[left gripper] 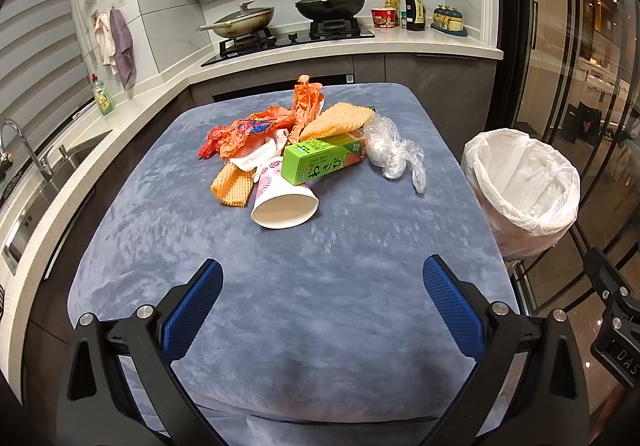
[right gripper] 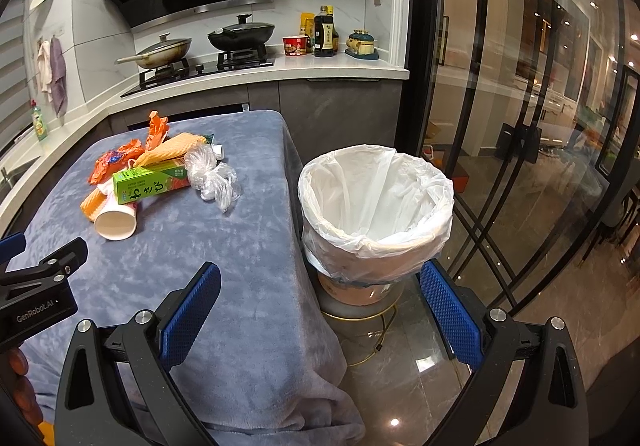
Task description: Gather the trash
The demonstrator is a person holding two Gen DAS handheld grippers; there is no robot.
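A heap of trash lies on the blue-covered table [left gripper: 304,286]: a white paper cup [left gripper: 284,204] on its side, a green box [left gripper: 324,160], an orange waffle cloth [left gripper: 336,120], orange wrappers [left gripper: 256,128] and a crumpled clear plastic bag [left gripper: 390,150]. A bin with a white liner [left gripper: 524,182] stands right of the table. My left gripper [left gripper: 322,306] is open and empty, over the near table. My right gripper [right gripper: 320,310] is open and empty, over the table's right edge, near the bin [right gripper: 376,198]. The heap also shows in the right wrist view, with the cup [right gripper: 116,222] and green box [right gripper: 150,182].
A kitchen counter [left gripper: 360,42] with a stove, two lidded pans and bottles runs behind the table. A sink [left gripper: 36,182] with a tap lies to the left. Glass sliding doors [right gripper: 520,106] stand on the right. The bin rests on a round stool [right gripper: 360,306].
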